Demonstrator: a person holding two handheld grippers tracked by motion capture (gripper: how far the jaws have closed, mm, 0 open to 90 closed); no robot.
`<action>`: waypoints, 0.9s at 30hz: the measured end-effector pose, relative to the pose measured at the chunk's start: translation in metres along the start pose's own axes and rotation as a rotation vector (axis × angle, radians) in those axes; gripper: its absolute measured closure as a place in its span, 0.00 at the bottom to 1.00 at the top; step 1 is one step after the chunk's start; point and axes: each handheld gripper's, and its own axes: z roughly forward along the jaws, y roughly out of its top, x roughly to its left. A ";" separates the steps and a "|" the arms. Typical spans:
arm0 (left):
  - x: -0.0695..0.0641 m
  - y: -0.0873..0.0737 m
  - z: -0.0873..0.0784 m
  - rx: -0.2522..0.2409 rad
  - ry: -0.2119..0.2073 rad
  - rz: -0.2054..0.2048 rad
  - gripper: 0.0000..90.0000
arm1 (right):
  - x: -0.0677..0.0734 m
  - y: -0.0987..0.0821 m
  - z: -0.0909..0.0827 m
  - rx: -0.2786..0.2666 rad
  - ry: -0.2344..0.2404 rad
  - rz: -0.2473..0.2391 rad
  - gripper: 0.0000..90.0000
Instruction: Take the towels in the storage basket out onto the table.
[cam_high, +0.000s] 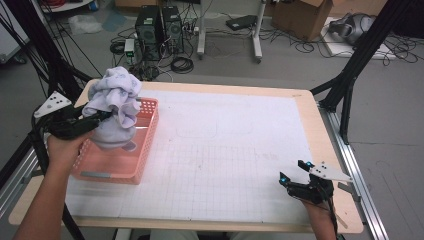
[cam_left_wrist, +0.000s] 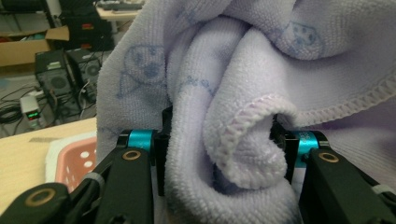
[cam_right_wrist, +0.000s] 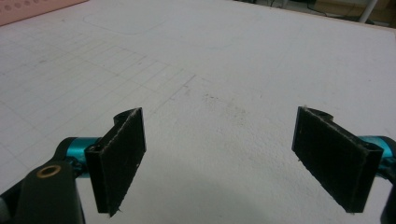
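A bunched lavender towel (cam_high: 115, 105) with faint printed figures hangs over the pink perforated basket (cam_high: 145, 145) at the table's left. My left gripper (cam_high: 107, 114) is shut on a thick fold of it; in the left gripper view the towel (cam_left_wrist: 243, 93) bulges between both pads, with the gripper (cam_left_wrist: 224, 154) buried in cloth. The towel's lower end still reaches down into the basket. My right gripper (cam_high: 295, 171) rests near the table's front right corner, jaws wide apart with nothing between them; in the right gripper view the gripper (cam_right_wrist: 219, 158) faces bare gridded mat.
A white gridded mat (cam_high: 225, 150) covers the wooden table (cam_high: 310, 115). The basket's corner (cam_right_wrist: 28, 9) appears far off in the right gripper view. Beyond the table stand computer towers (cam_high: 160, 30), cables, a cardboard box (cam_high: 305, 17) and black frame posts.
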 end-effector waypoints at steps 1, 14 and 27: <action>0.001 0.002 -0.003 -0.024 -0.021 -0.011 0.62 | 0.000 0.000 0.000 0.000 0.001 0.002 0.18; -0.004 0.019 -0.011 -0.162 -0.149 -0.055 0.62 | 0.001 0.001 0.001 -0.008 0.010 -0.006 0.18; -0.040 0.041 0.006 -0.191 -0.296 0.004 0.62 | 0.001 0.001 0.001 -0.008 0.014 -0.009 0.18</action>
